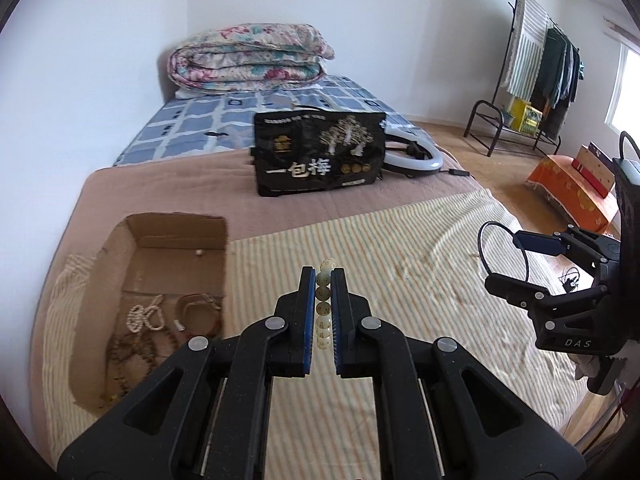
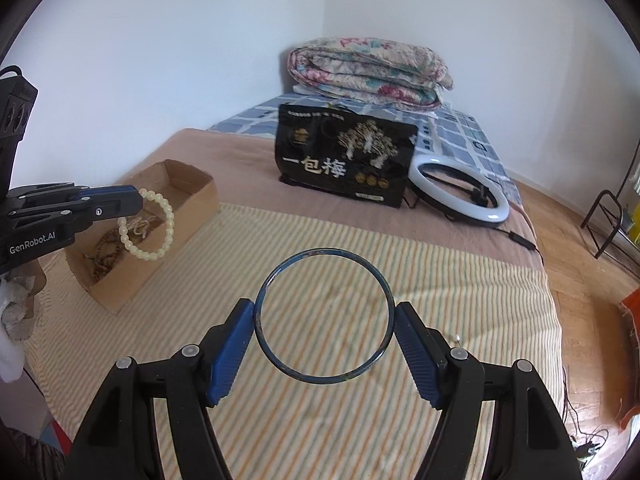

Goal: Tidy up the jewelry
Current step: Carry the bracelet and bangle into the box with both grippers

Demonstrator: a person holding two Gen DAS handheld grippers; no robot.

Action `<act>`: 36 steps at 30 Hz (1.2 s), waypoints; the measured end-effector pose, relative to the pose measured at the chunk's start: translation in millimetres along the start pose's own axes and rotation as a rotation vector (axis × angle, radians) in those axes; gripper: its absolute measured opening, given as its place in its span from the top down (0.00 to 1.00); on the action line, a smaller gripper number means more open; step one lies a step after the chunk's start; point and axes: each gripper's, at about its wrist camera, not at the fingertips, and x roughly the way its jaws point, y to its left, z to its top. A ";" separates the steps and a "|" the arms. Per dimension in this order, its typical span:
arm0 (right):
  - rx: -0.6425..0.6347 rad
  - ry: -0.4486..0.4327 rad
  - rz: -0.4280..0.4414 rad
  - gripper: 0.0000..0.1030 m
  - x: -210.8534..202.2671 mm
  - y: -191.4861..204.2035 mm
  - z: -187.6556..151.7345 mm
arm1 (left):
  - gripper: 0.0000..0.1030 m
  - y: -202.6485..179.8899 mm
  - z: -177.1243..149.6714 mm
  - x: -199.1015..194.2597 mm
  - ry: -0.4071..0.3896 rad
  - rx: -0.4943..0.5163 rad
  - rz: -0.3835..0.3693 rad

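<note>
My left gripper [image 1: 323, 280] is shut on a pale bead bracelet [image 1: 324, 304], held edge-on above the striped bedspread, right of the cardboard box [image 1: 132, 236]. In the right wrist view the bracelet [image 2: 154, 254] hangs as a loop from the left gripper [image 2: 140, 200] over the near end of the box [image 2: 192, 200]. My right gripper [image 2: 324, 316] is shut on a thin dark blue bangle [image 2: 324, 254], held across its width above the bedspread. The bangle also shows in the left wrist view [image 1: 482, 240]. The box holds several bead strings [image 1: 148, 312].
A black printed bag [image 1: 320, 152] and a white ring light [image 2: 460, 192] lie further up the bed, with a folded floral quilt [image 1: 248, 56] behind. A clothes rack [image 1: 536, 68] and an orange cloth-covered box [image 1: 572, 192] stand on the wooden floor to the right.
</note>
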 end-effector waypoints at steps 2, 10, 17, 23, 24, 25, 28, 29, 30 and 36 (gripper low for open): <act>-0.013 -0.006 0.007 0.29 -0.2 10.9 7.0 | 0.95 11.7 -0.3 -6.9 -0.008 -0.011 0.012; -0.068 -0.024 0.055 0.29 3.9 58.8 31.6 | 0.95 64.9 -6.9 -32.0 -0.029 -0.055 0.072; -0.116 -0.027 0.102 0.29 17.8 100.0 50.6 | 0.95 101.0 -17.5 -40.2 -0.029 -0.076 0.128; -0.151 -0.025 0.144 0.29 35.4 130.1 67.0 | 0.95 129.0 -29.3 -43.3 -0.018 -0.108 0.152; -0.155 -0.024 0.150 0.29 38.2 134.6 68.9 | 0.95 132.9 -31.4 -43.3 -0.016 -0.112 0.155; -0.160 -0.023 0.159 0.29 41.9 140.7 71.7 | 0.95 136.3 -32.7 -43.4 -0.014 -0.116 0.159; -0.166 -0.019 0.186 0.29 49.0 155.6 76.3 | 0.95 145.4 -36.8 -42.0 -0.005 -0.128 0.168; -0.168 -0.017 0.195 0.29 50.9 159.0 77.0 | 0.95 148.9 -38.3 -40.8 -0.001 -0.133 0.171; -0.172 -0.014 0.208 0.29 53.1 163.6 77.0 | 0.95 151.6 -39.5 -39.4 0.003 -0.138 0.175; -0.200 0.011 0.247 0.29 69.6 190.5 73.4 | 0.95 164.0 -47.3 -35.1 0.023 -0.161 0.179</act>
